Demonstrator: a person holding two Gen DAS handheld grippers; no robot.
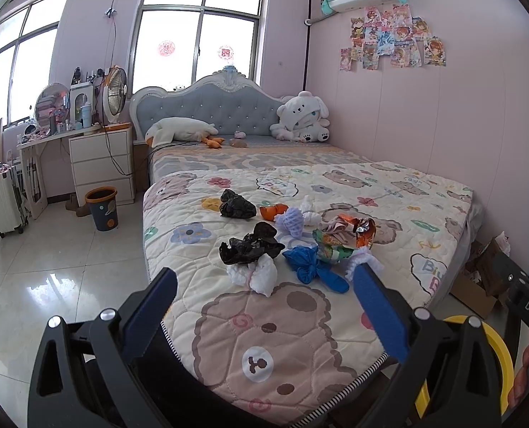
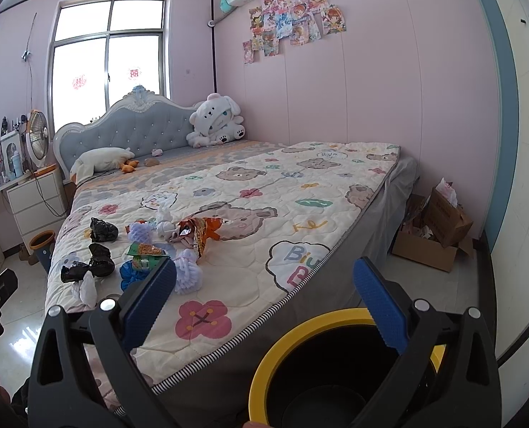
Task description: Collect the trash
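Observation:
A heap of trash lies on the quilt near the bed's foot: two black plastic bags [image 1: 251, 246] [image 1: 236, 205], a white crumpled wad [image 1: 253, 275], a blue bag [image 1: 309, 263], orange snack wrappers [image 1: 350, 232] and white foam nets [image 1: 290, 222]. My left gripper [image 1: 264, 308] hovers open just short of the white wad, nothing between its fingers. In the right wrist view the same heap [image 2: 146, 249] sits left of centre. My right gripper [image 2: 264, 299] is open above a black bin with a yellow rim [image 2: 282, 342] at the bed's foot corner.
A second bin, dark with an orange rim [image 1: 102, 208], stands on the tiled floor beside the white drawers [image 1: 102, 164]. Cardboard boxes [image 2: 436, 235] fill the gap between bed and wall. Plush toys [image 1: 302, 117] lie by the headboard. A suitcase [image 1: 4, 199] stands left.

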